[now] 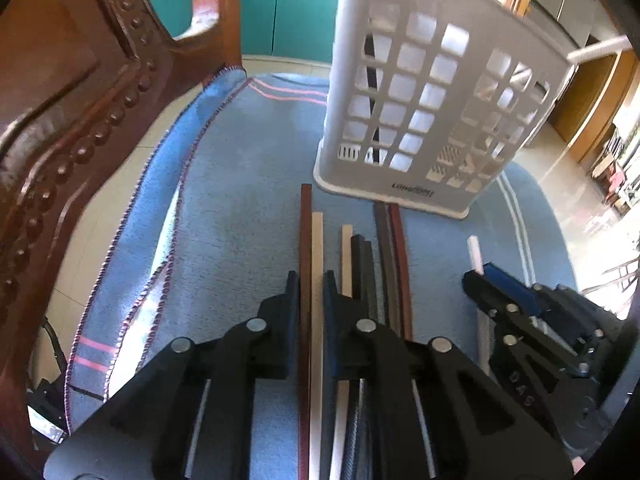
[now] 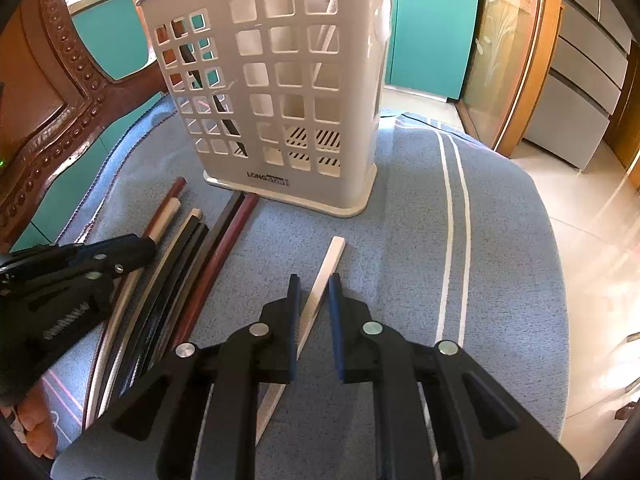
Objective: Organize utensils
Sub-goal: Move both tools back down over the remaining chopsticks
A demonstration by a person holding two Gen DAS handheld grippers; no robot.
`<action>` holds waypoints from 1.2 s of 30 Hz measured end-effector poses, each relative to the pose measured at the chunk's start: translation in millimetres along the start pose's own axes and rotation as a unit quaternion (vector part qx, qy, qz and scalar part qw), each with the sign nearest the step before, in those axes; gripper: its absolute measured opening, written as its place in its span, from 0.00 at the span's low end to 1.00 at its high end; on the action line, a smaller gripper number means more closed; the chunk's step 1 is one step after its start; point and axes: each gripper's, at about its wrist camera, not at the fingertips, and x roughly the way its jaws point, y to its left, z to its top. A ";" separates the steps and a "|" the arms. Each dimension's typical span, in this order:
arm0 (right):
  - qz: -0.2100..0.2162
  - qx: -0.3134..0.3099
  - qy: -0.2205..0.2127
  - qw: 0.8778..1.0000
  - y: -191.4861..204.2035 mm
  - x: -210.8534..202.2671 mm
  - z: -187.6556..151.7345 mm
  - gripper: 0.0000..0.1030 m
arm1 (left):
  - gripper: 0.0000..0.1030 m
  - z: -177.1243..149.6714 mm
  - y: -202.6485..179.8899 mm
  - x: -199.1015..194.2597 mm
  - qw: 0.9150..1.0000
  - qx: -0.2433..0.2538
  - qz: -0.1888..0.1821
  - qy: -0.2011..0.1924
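Black left tongs (image 1: 312, 280) clamp a brown and a cream chopstick (image 1: 306, 232). Right tongs (image 2: 314, 284) are closed on a lone white chopstick (image 2: 334, 250), its lower end hidden. At 12 o'clock on the blue-clothed surface (image 2: 400, 240) stands the holder (image 2: 280, 80), its contents barely readable.

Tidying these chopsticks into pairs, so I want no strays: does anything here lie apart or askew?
Yes. One white chopstick lies alone on the blue cloth, apart from the bundle beside the white holder and angled across its line. The right claw straddles it.
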 end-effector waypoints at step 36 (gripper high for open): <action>-0.009 0.001 0.003 1.000 0.5 -1.2 1.8 0.21 | 0.25 0.1 6.9 19.1 0.999 0.028 0.044 0.009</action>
